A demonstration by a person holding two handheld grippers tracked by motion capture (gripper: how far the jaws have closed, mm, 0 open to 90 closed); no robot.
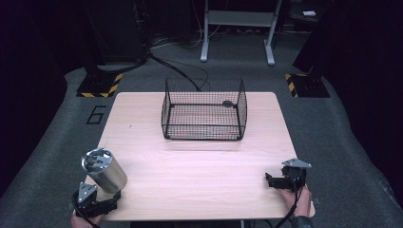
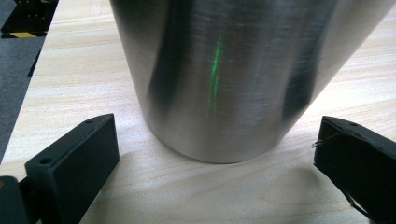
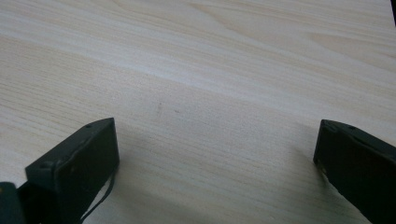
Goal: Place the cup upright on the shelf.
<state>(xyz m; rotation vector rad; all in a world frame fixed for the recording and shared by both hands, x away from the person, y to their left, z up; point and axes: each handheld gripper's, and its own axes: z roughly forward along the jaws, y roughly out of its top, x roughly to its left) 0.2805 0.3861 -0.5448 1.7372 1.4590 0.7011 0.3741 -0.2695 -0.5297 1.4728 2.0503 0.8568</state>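
Can (image 1: pixel 103 170): a brushed metal cylinder is stood on the near left corner of the bench (image 1: pixel 199 161); in the high view its long axis is seen upright, with the top end turned up and marked by a raised tab.
Can, close up (image 2: pixel 224 74): its base is set flat on the wood, and a thin green streak is seen on its side.
Left gripper (image 1: pixel 95 202): it is held just behind the can; the jaws are spread wide, one to each side of the can's base, and no contact is seen.
Right gripper (image 1: pixel 275 180): it is held low at the near right edge, well apart from the can; the jaws are spread wide over bare wood.
Basket (image 1: pixel 204 109): a black wire one is set at the far middle of the bench.
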